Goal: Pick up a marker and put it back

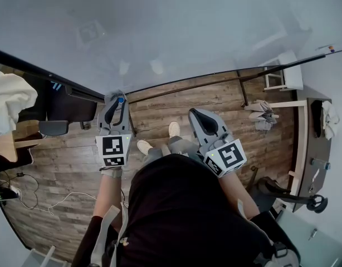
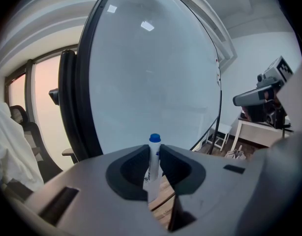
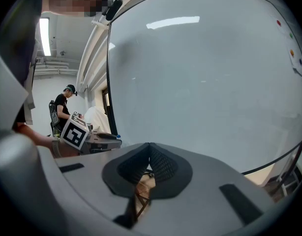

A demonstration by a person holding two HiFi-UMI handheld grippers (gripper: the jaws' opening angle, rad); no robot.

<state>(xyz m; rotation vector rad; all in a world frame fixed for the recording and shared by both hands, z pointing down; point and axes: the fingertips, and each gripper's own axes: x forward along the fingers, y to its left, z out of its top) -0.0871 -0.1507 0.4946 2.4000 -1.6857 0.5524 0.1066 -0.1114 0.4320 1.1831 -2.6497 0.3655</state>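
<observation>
A white marker with a blue cap [image 2: 154,157] stands upright between the jaws of my left gripper [image 2: 154,154], which is shut on it. The blue cap [image 1: 121,100] pokes out past the jaw tips in the head view, close to the bottom edge of the whiteboard [image 1: 176,32]. My left gripper [image 1: 115,105] is held in front of that board. My right gripper [image 1: 196,115] is beside it, jaws shut with nothing between them; its tips [image 3: 149,148] meet in the right gripper view.
The large whiteboard [image 3: 205,77] fills the space ahead, on a black frame over a wood floor [image 1: 71,171]. A dark office chair [image 1: 59,113] and white cloth [image 1: 9,102] are at left. A white stool [image 1: 285,74] and a desk [image 1: 313,143] stand at right. A person [image 3: 62,104] is far left.
</observation>
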